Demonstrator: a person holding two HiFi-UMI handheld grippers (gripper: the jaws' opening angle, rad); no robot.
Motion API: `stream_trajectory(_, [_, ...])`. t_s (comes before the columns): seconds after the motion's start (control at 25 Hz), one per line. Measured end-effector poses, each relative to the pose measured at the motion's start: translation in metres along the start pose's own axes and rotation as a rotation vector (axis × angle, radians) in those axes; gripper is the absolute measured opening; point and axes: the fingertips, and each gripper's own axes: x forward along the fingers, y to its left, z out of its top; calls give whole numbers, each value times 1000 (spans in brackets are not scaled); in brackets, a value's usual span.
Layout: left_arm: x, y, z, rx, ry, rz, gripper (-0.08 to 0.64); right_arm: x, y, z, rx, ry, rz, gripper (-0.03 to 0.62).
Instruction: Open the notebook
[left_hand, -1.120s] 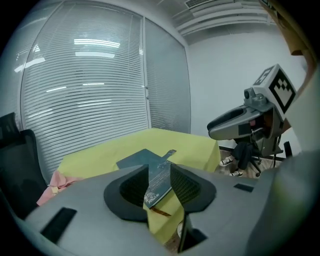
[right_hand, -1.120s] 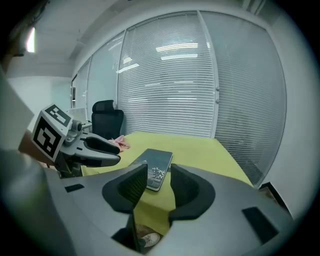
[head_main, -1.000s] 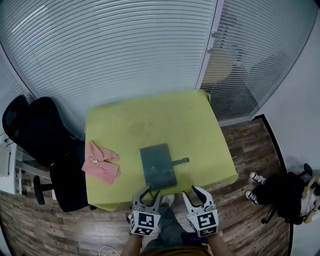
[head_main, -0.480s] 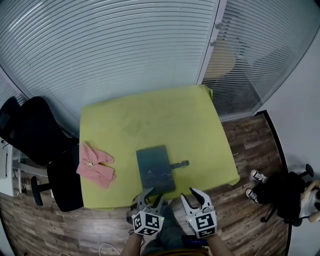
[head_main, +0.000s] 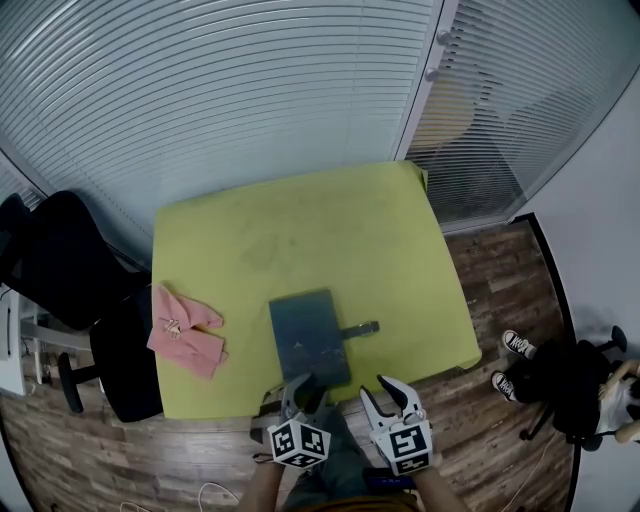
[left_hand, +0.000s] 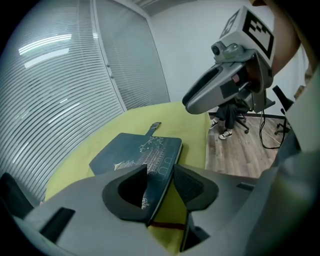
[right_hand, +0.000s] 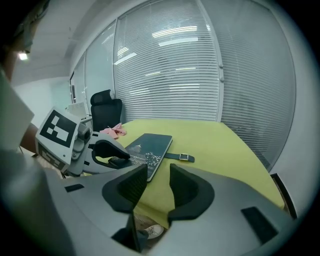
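Looking down at the notebook (head_main: 309, 338), lying shut and flat on the yellow-green table (head_main: 300, 220), toward 6 o'clock of the top and with its short end close to the near edge. Noting a strap (head_main: 358, 328) with a buckle trailing out flat at 3 o'clock from the cover, and a pink cloth (head_main: 185, 330) well apart at 9 o'clock.

Holding the left tongs (head_main: 301, 384) at the book's 6 o'clock end, jaws parted and straddling the near corner without pinching it (one jaw showing just above the cover in the right gripper view). Hovering the right tongs (head_main: 379, 391) off the table's edge at about 5 o'clock from the book, jaws likewise parted and gripping nothing.

Judging the likeliest slip to be biting too deep: taking in the whole block of pages rather than the cover alone, and so lifting or dragging the book instead of parting it. Risking also a shove toward 12 o'clock, or a tip over the near edge, with nothing pinning the book down. Possibly catching on the strap as well, if fastened underneath; not telling that from here.
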Motion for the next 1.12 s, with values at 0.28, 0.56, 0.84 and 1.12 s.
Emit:
stream_trajectory(0.28, [-3,-3,3,32,-12,-12,149,1,3,5,-18,-3,5,147])
stream_trajectory(0.56, [-18,0,14,18,-62,14,100,-7,5,16,-33,-27,-7,143])
stream_trajectory(0.84, [-35,4,18,-4,-85,50,72,-20,14,25,-34,-51,-15,137])
stream_trajectory(1.12, [-49,12,19,-94,-117,92,58,-35,21,31,-40,-79,-24,133])
